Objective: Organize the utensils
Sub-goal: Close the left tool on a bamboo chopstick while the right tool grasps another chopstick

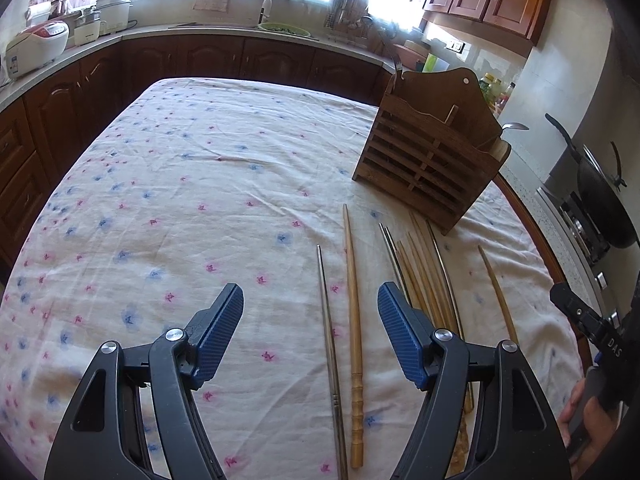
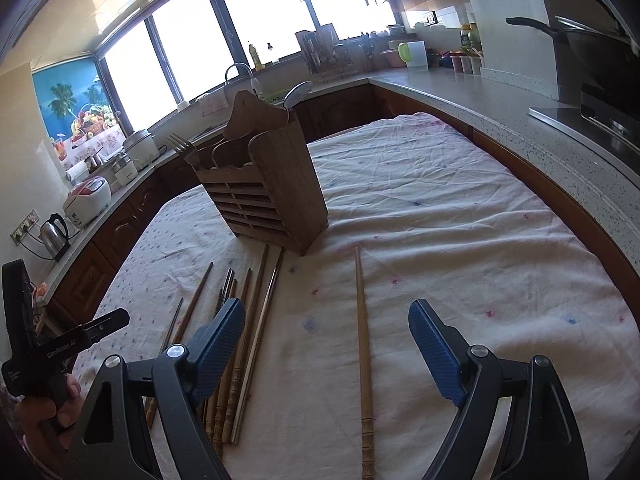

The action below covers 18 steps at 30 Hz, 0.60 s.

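Note:
A slatted wooden utensil holder (image 1: 430,160) (image 2: 264,184) stands upright on the table with a fork (image 2: 182,146) and a spoon (image 2: 296,94) in it. Several wooden and metal chopsticks lie in front of it. My left gripper (image 1: 310,304) is open above a metal chopstick (image 1: 328,328) and a wooden chopstick (image 1: 353,300). A bundle of chopsticks (image 1: 424,268) (image 2: 240,320) lies to its right. My right gripper (image 2: 326,320) is open above a lone wooden chopstick (image 2: 364,340). Both grippers are empty.
The table wears a white floral cloth (image 1: 180,200) (image 2: 460,240). Kitchen counters with a rice cooker (image 1: 36,46), a kettle (image 2: 54,234) and a wok on the stove (image 1: 600,196) surround it. The other gripper shows at each view's edge.

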Each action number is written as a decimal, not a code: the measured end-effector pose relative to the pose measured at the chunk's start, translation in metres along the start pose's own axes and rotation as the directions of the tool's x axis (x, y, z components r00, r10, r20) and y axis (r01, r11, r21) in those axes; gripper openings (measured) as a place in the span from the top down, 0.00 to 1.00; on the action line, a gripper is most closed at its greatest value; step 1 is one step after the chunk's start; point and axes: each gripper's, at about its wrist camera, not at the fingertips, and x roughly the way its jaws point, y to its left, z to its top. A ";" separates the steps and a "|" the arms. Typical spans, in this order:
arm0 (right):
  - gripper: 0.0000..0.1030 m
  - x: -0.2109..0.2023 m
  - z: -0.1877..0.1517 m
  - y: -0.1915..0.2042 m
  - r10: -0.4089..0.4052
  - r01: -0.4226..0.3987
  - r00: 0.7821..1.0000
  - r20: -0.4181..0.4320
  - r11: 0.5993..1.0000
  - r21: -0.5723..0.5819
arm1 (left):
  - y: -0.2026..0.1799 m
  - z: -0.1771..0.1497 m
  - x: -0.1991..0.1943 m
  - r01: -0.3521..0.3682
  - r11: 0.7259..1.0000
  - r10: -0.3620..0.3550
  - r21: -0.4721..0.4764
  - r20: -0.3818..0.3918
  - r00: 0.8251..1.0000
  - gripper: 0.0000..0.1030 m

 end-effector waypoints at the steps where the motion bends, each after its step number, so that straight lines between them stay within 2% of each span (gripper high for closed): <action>1: 0.17 0.002 0.000 -0.001 0.000 0.000 1.000 -0.003 1.000 0.002 | -0.001 0.001 0.003 -0.004 1.000 0.004 0.006 -0.008 1.000 0.31; 14: 0.18 0.051 0.016 -0.005 -0.035 0.032 0.996 -0.081 0.999 -0.037 | -0.021 0.025 0.059 -0.033 0.995 0.044 0.098 -0.113 0.993 0.31; 16: 0.23 0.062 0.021 -0.006 -0.046 0.041 0.995 -0.094 0.998 -0.049 | -0.024 0.033 0.069 -0.033 0.993 0.047 0.113 -0.126 0.991 0.31; 18: 0.35 0.074 0.025 -0.007 -0.062 0.055 0.991 -0.118 0.997 -0.060 | -0.027 0.040 0.079 -0.026 0.992 0.042 0.120 -0.134 0.990 0.31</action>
